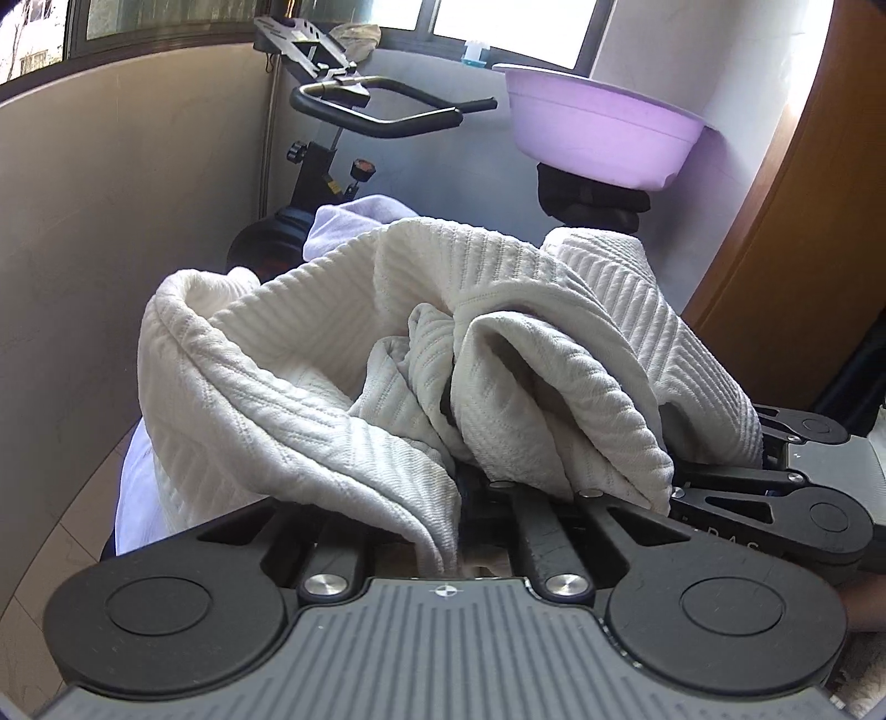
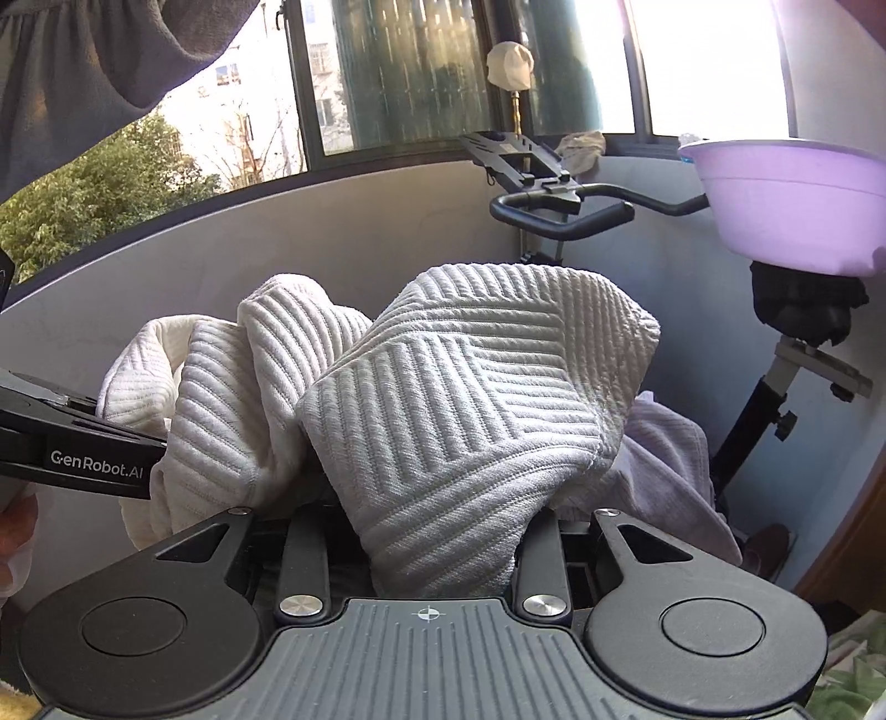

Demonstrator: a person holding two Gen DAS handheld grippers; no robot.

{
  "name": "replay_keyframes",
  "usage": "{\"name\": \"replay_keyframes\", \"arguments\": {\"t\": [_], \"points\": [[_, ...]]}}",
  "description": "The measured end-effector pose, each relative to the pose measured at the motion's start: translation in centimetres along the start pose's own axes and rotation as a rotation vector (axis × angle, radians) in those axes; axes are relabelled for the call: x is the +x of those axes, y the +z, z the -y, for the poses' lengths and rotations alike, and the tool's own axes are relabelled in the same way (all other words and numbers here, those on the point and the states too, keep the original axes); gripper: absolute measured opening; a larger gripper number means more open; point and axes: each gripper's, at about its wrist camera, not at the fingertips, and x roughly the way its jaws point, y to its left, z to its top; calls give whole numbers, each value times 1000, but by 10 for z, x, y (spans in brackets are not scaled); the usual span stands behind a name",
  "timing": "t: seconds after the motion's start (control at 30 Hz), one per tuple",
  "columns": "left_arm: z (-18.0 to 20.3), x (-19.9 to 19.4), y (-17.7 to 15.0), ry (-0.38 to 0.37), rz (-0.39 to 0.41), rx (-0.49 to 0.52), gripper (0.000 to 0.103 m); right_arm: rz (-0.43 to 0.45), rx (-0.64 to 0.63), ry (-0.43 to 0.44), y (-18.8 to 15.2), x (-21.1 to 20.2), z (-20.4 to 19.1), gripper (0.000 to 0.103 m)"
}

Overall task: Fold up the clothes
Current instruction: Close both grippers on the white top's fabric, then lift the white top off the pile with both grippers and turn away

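Both hand-held grippers (image 1: 459, 487) (image 2: 437, 531) clamp white garment (image 2: 454, 399).

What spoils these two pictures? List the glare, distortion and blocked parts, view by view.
Left wrist view: window blown out white; fisheye bends the wall; the cream quilted garment is sharp but hides the left tongs' tips. Right wrist view: the upper right window glares hard, washing out the purple basin rim; the garment covers the right tongs' tips.
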Motion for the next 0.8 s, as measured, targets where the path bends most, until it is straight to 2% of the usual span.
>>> {"name": "replay_keyframes", "arguments": {"t": [0.33,0.5,0.63,0.8], "points": [[9,-54,44,-49,166,32,8,164,-39,-38,56,-42,-13,26],[18,-66,57,-52,160,83,8,179,-67,-106,65,-56,-23,26],[15,-60,50,-128,131,84,8,144,-40,-169,53,-65,-29,26],[11,-47,36,-232,48,90,8,76,5,-256,34,-73,-38,26]]}}
